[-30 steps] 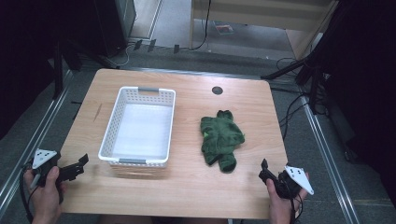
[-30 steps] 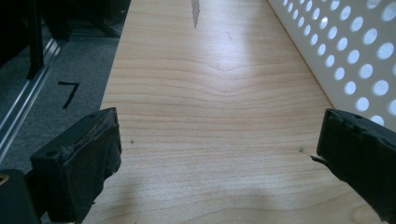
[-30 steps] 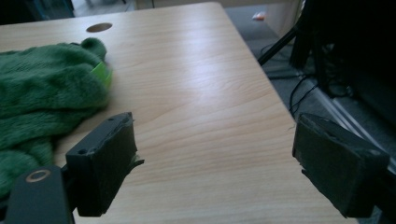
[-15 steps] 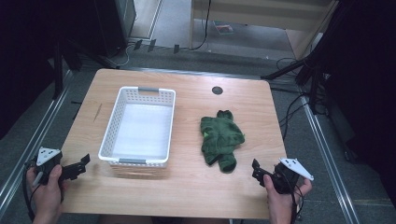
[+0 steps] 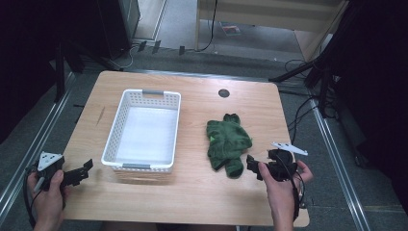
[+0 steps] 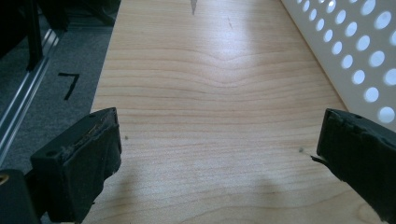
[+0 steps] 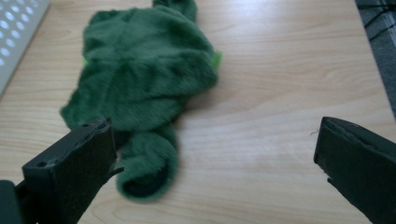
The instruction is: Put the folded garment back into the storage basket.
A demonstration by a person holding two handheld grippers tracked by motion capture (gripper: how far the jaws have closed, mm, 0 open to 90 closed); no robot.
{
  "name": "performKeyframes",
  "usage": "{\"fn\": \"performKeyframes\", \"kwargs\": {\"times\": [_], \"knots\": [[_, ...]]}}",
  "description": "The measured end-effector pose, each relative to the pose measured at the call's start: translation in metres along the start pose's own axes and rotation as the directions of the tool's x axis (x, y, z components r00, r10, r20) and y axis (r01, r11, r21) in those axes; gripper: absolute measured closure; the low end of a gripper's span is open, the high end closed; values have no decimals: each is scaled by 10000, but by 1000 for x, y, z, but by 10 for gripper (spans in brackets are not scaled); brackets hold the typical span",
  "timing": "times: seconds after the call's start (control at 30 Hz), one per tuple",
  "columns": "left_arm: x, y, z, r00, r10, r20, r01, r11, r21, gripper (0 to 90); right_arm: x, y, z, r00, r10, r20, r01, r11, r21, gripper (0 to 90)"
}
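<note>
Green and fuzzy, a crumpled plush garment lies right of centre in the high view on a pale wooden table. The right gripper, jaws spread wide and empty, sits just beside its lower end at lower right. A white perforated basket stands left of centre, apart from the cloth. At lower left, the left gripper rests released near the basket's corner.
</note>
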State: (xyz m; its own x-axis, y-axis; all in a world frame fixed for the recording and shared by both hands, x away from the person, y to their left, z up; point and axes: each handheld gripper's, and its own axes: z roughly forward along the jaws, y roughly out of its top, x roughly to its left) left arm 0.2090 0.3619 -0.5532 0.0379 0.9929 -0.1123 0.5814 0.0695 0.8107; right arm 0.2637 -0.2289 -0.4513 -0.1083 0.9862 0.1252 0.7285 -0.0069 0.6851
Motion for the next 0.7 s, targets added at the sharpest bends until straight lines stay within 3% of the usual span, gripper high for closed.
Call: {"fn": "performKeyframes", "kwargs": {"times": [0.2, 0.27, 0.43, 0.7], "knots": [[-1, 0, 0, 10000, 2, 58, -1, 10000, -92, 7, 17, 14, 15, 9999, 44, 151, -48, 9996, 291, 9], [-1, 0, 0, 10000, 0, 63, 1, 10000, -84, 7, 24, 19, 21, 10000, 44, -5, -43, 9992, 398, 16], [-1, 0, 0, 10000, -44, 36, 45, 10000, -66, 7, 46, 35, 40, 9992, -375, -101, 382, 9957, 843, 17], [-1, 0, 1, 10000, -17, 6, 17, 10000, -11, 7, 65, 47, 65, 9976, -679, -123, 689, 9877, 1402, 7]]}}
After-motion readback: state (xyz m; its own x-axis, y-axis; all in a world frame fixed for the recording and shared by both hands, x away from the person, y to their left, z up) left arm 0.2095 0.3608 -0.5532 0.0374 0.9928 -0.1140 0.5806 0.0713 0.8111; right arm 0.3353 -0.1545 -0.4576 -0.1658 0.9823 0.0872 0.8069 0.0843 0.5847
